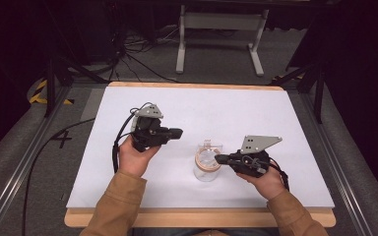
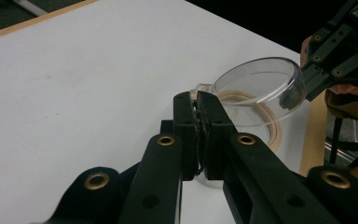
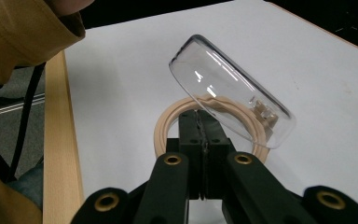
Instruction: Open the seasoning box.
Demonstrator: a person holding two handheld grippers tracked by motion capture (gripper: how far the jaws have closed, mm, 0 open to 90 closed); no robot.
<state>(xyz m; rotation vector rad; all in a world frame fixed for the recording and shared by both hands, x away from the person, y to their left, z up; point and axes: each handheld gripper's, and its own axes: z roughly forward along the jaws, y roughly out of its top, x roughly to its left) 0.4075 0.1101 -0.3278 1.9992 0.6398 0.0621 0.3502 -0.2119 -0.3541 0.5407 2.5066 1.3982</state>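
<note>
High view: white table (image 1: 128,187), grey carpet (image 1: 216,54).

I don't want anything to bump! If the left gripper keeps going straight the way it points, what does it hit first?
Probably the clear glass jar: the left gripper points right at it, with bare table between. How far apart they are is hard to tell.

A lab or test room is indicated. A white board (image 1: 197,118) is laid on a wooden table (image 1: 199,219), flanked by metal rails (image 1: 19,177). Loose cables (image 1: 138,54) are seen on grey carpet (image 1: 216,54); the surroundings are kept dark. A white stand (image 1: 221,34) is seen behind.
</note>
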